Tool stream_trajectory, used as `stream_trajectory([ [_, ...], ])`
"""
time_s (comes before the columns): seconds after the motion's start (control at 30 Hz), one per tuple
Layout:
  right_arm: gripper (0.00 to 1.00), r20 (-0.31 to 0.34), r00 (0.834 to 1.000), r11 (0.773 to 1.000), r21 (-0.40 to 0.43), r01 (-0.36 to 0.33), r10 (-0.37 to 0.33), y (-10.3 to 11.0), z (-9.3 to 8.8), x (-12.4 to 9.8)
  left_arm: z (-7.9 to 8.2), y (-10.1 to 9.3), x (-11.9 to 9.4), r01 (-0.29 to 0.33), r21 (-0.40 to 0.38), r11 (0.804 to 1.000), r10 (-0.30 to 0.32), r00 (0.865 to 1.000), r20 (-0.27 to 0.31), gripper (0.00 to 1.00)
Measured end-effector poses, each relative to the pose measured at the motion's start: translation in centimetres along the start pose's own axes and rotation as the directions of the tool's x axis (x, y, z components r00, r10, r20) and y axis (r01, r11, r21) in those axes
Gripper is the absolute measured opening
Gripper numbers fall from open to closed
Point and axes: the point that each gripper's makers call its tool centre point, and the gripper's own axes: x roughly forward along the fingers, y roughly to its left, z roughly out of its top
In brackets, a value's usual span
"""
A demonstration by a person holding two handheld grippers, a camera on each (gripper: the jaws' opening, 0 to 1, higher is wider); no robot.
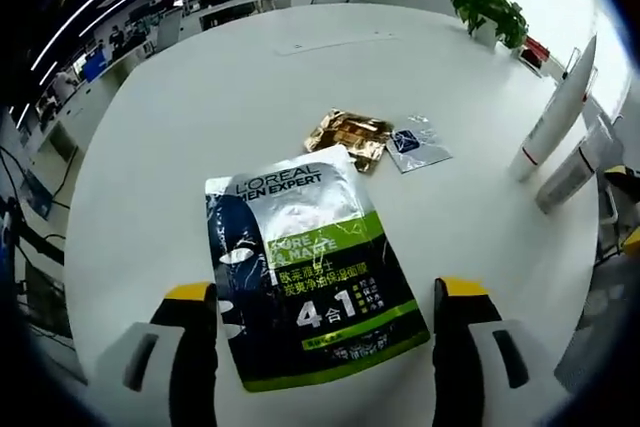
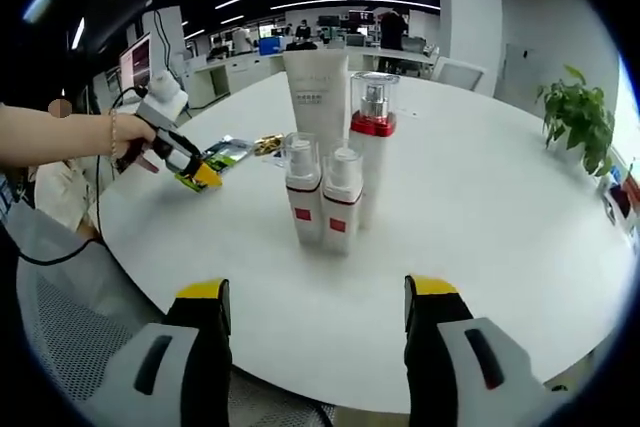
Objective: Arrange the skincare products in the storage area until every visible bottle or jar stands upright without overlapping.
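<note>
Left gripper view looks down on a black-and-green face-mask sachet lying flat on the round white surface, directly ahead of the left tool, whose yellow-tipped jaws stand wide apart and empty to either side of the packet's near end. The sachet's long axis runs roughly away from the tool, tilted a little to one side, so the jaws straddle its width, not its length. Just beyond it lie a crumpled gold sachet and, touching that, a small clear-and-blue sachet; two white tubes stand near the surface's far right edge. Right gripper view shows the upright group: two small white pump bottles side by side and touching, a taller bottle with a red collar just behind them, and a broad white tube at the back, all standing well in from the near edge. The right tool, its jaws likewise parted and holding nothing, faces this cluster squarely from the near edge. A person's hand carries the left tool over the flat packets at the surface's left edge; judged from this, the left tool is the nearer one to the lying sachets, well apart from the standing bottles.
</note>
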Motion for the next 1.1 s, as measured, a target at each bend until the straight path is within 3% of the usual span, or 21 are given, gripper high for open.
stream_trajectory([
  [0.2,0.7,0.0,1.0,1.0,0.004,0.005,-0.005,-0.1,0.0,-0.1,0.6,1.0,0.8,0.008,0.015,1.0,-0.008,1.0,0.017,0.87],
  [0.23,0.7,0.001,1.0,1.0,0.004,0.006,-0.006,-0.1,0.0,-0.1,1.1,0.2,0.2,0.016,0.036,0.999,-0.017,0.999,0.028,0.87],
  [0.47,0.7,0.001,1.0,1.0,0.008,0.01,-0.01,-0.2,0.1,-0.1,0.9,0.5,0.4,0.023,0.047,0.999,-0.025,0.998,0.056,0.86],
  [0.6,0.7,0.002,1.0,1.0,0.008,0.012,-0.012,-0.3,0.0,0.0,1.1,0.8,0.0,-0.007,0.006,1.0,0.007,0.996,0.087,0.75],
  [0.77,0.7,0.003,1.0,1.0,0.008,0.014,-0.014,-0.3,0.1,-0.1,1.3,1.1,0.3,-0.005,0.013,1.0,0.004,0.996,0.088,0.71],
  [0.83,0.7,0.002,1.0,1.0,0.008,0.016,-0.016,-0.3,0.1,-0.2,2.0,-0.1,0.0,0.014,0.057,0.998,-0.02,0.995,0.102,0.65],
  [0.9,0.7,0.002,1.0,1.0,0.008,0.017,-0.017,-0.3,0.1,-0.1,1.5,0.2,0.5,0.004,0.036,0.999,-0.008,0.995,0.096,0.63],
  [1.1,0.7,0.004,1.0,1.0,0.01,0.021,-0.021,-0.4,0.1,-0.1,2.3,-0.6,0.0,0.009,0.039,0.999,-0.013,0.994,0.107,0.51],
])
